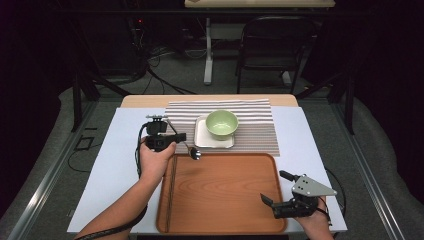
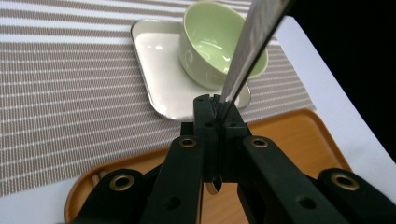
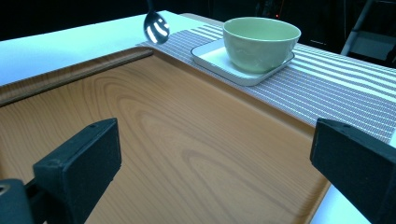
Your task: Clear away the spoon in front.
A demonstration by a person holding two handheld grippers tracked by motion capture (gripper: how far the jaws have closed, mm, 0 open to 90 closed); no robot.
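spoon-carrying looks to us like the step in hand: our left gripper has its jaws clamped together on the handle of a metal spoon, which the left gripper view shows as a bright blade running up from between the black pads. in the high view the spoon's bowl hangs at the far left corner of the wooden tray, right at the edge of the striped placemat, and in the right gripper view it shows clear of the surface, so we judge it is being carried rather than resting. where it is meant to go we cannot say for sure; the mat beside the white square plate seems the likely place. the next move, as we read it, calls for bringing the spoon low and level over a bare stretch of mat, keeping clear of the plate's rim, and only then letting the jaws part. our right gripper waits over the near right corner of the tray with its jaws wide apart and nothing between them. as for containers, the green bowl sits upright on the white plate and is empty inside; the plate carries nothing else. the tray is nearly bare, with a pair of dark chopsticks lying along its left edge.
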